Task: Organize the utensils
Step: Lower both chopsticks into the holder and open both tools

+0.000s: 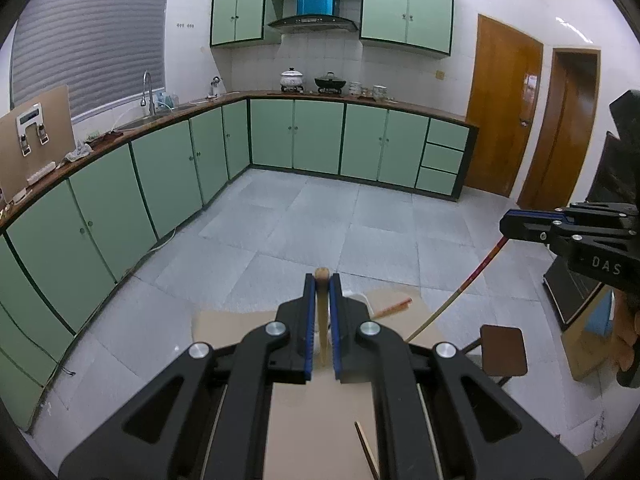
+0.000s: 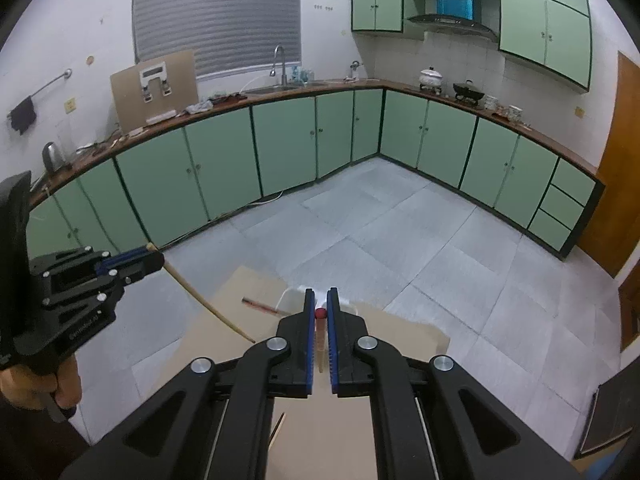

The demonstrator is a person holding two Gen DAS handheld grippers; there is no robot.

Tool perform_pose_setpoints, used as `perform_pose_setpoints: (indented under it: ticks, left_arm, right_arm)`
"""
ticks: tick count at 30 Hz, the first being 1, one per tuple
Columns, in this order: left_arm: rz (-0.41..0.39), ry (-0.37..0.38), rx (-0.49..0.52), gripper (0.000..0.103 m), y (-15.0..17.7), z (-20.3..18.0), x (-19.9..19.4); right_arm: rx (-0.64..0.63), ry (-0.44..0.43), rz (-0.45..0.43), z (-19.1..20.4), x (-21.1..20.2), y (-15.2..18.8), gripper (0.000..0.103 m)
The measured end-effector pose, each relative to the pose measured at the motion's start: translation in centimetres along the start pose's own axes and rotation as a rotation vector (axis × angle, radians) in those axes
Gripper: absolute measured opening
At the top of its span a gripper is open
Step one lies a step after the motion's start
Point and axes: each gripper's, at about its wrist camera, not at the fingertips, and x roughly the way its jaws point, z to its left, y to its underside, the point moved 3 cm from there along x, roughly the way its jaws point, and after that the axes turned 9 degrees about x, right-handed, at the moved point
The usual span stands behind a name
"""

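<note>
Cardboard-covered worktop (image 2: 400,340): landmark. Above it, left gripper (image 1: 322,280) is clamped on a pale chopstick (image 1: 321,320); right gripper (image 2: 321,296) is clamped on a red-tipped chopstick (image 2: 320,313). Carry step in hand. Next: find a container, none identifiable. Another red chopstick (image 2: 259,305) lies on the worktop.

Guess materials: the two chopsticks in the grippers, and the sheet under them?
Plain chopstick in the left gripper: looks like bare wood or bamboo, pale tan, matte. Red-tipped chopstick in the right gripper: probably lacquered wood, dark glossy banding; could be plastic. Sheet: likely cardboard, flat matte brown.
</note>
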Motion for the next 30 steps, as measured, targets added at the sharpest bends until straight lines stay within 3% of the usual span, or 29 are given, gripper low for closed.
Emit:
perform_pose_setpoints:
  ticks: [11, 22, 30]
  left_arm:
    - [-0.007, -0.013, -0.029, 0.006, -2.7, 1.3, 6.8]
    - [0.051, -0.011, -0.074, 0.006, -0.2, 3.3, 15.1]
    - [0.075, -0.002, -0.096, 0.006, 1.8, 3.9, 18.3]
  right_arm:
    - [0.065, 0.018, -0.027, -2.2, 6.1, -3.3, 0.006]
    - [0.101, 0.030, 0.023, -4.9, 13.9, -2.5, 0.006]
    - [0.139, 0.023, 0.068, -6.5, 18.1, -0.4, 0.006]
